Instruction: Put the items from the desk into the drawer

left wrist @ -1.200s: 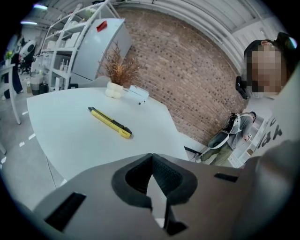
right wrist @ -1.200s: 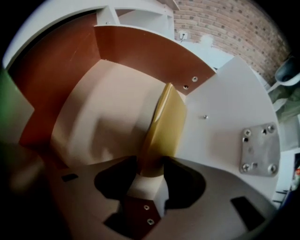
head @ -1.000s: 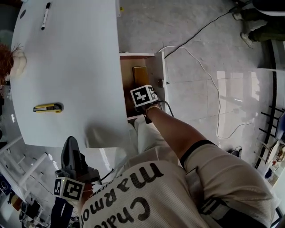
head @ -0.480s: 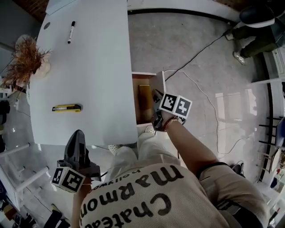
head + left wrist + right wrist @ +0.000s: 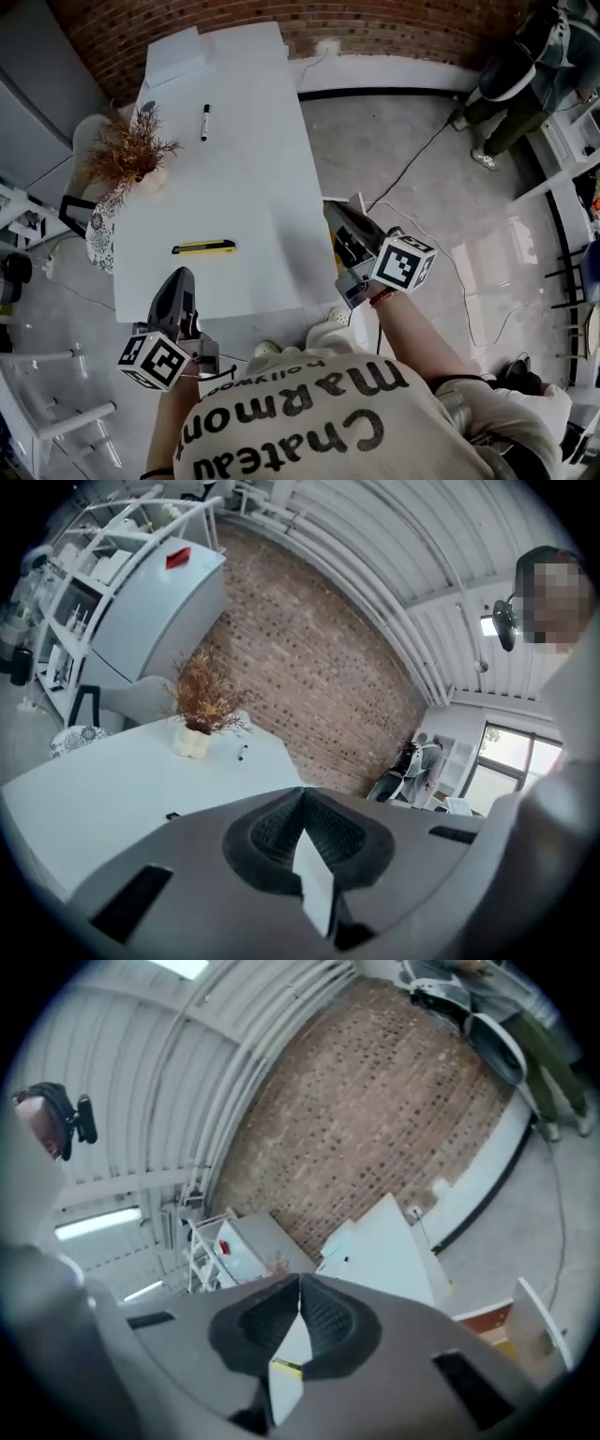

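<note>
A yellow utility knife (image 5: 203, 247) lies on the white desk (image 5: 244, 159) near its front edge. A black marker (image 5: 204, 122) lies farther back, past a dried plant in a white vase (image 5: 131, 155). My left gripper (image 5: 183, 276) is shut and empty, just off the desk's front edge, below the knife. My right gripper (image 5: 331, 210) is also shut and empty. It is held over the open drawer (image 5: 357, 202) at the desk's right side and hides most of it. In the right gripper view the drawer (image 5: 497, 1321) shows a wooden inside with a yellowish item (image 5: 511, 1344) in it.
A white box (image 5: 176, 58) sits at the desk's far end by the brick wall. A person (image 5: 511, 70) stands at the upper right. A white cable (image 5: 448, 246) runs across the floor right of the drawer. White shelving (image 5: 28, 211) stands to the left.
My right gripper has lifted out of the drawer and now sits above it. The head view has swung up, so the whole desk and the brick wall show. The left gripper has come closer to the desk.
</note>
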### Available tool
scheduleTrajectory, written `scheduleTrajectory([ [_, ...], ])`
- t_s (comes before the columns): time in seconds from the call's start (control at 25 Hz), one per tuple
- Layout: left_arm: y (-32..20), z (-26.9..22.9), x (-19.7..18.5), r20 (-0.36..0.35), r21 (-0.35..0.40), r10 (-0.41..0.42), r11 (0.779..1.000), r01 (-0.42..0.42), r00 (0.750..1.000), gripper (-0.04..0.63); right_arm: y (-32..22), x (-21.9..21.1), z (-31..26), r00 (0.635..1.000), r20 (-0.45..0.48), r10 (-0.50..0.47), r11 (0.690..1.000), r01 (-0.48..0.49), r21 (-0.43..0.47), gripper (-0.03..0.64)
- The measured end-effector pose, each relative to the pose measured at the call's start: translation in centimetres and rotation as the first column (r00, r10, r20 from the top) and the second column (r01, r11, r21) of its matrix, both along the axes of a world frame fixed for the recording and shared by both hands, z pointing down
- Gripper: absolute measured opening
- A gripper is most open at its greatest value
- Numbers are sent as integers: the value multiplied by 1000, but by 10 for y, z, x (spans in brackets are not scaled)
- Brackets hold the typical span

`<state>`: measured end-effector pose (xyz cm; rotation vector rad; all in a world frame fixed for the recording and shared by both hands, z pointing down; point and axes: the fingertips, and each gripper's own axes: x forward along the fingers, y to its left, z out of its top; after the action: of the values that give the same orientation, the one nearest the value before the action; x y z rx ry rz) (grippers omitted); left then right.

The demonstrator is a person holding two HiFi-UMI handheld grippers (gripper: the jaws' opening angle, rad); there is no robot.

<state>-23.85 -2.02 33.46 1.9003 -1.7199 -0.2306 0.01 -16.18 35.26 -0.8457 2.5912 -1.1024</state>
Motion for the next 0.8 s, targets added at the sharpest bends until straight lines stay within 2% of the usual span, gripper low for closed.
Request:
scheduleTrajectory([
  [0.12,21,-18,-25,-8,56,25,998,-24,1000,2,37,-48,-7,994,-72,-83,992,89,84,51],
  [0.2,38,-22,-44,-17,73,25,997,-24,1000,2,59,-80,-2,983,-133,-128,985,142,99,125],
  [0.36,76,-13,-86,-6,38,-10,999,10,1000,2,93,-133,14,954,-236,-184,973,212,97,143],
  [0.56,109,1,-134,-14,15,-76,997,76,997,2,112,-177,34,903,-354,-244,957,284,64,155],
  [0.68,128,10,-153,-26,-17,-125,992,124,992,2,110,-194,47,852,-450,-266,946,321,50,186],
  [0.8,145,16,-174,-27,-38,-170,985,169,985,2,102,-206,62,774,-570,-277,926,373,56,198],
])
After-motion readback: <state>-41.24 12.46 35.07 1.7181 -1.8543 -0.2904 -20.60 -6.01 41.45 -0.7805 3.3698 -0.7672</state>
